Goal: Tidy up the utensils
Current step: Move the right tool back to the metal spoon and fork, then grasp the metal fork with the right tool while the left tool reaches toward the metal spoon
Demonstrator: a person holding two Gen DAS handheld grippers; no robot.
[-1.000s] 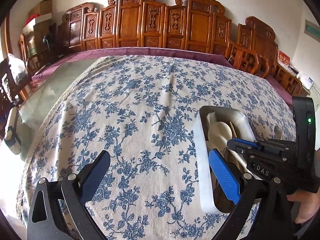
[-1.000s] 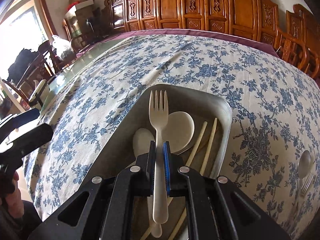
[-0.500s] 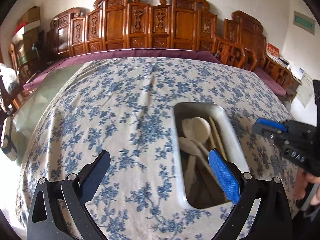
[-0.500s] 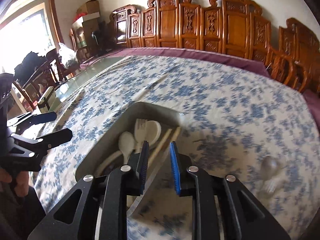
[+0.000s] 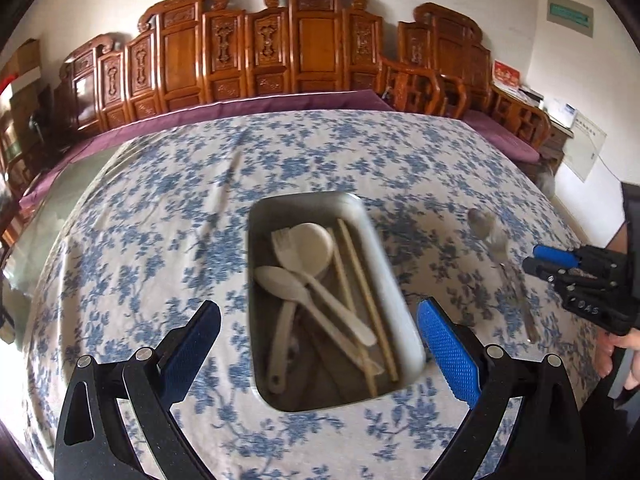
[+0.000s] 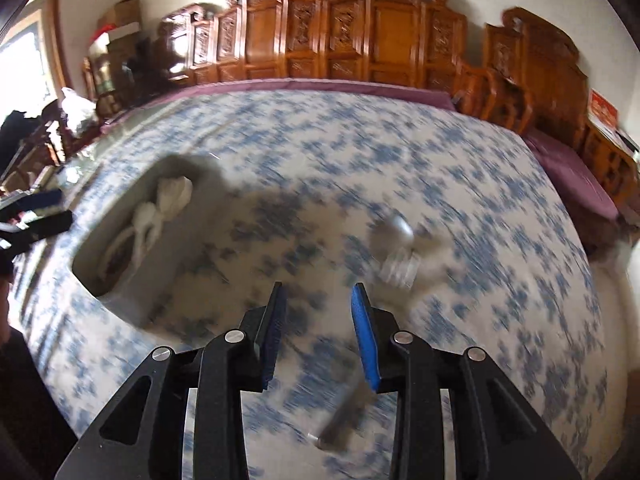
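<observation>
A grey metal tray [image 5: 400, 312] on the floral tablecloth holds a cream fork [image 5: 286, 246], cream spoons [image 5: 280, 280] and chopsticks [image 5: 362, 292]. My left gripper [image 5: 320, 328] is open wide, its fingers on either side of the tray's near end. A metal spoon and fork [image 5: 494, 240] lie on the cloth right of the tray. My right gripper [image 6: 318, 300] is open and empty, just near of the blurred metal spoon and fork [image 6: 394, 248]; it also shows in the left wrist view [image 5: 548, 262]. The tray [image 6: 176, 268] lies to its left.
Carved wooden chairs [image 5: 296, 44] line the far side of the table. A purple under-cloth [image 5: 240, 106] shows along the far edge. The person's hand [image 5: 618, 352] holds the right gripper at the table's right side.
My right gripper let go of the cream fork in the tray, opened, and swung right toward the metal spoon and fork. The left gripper moved right, so the tray now sits between its fingers.
</observation>
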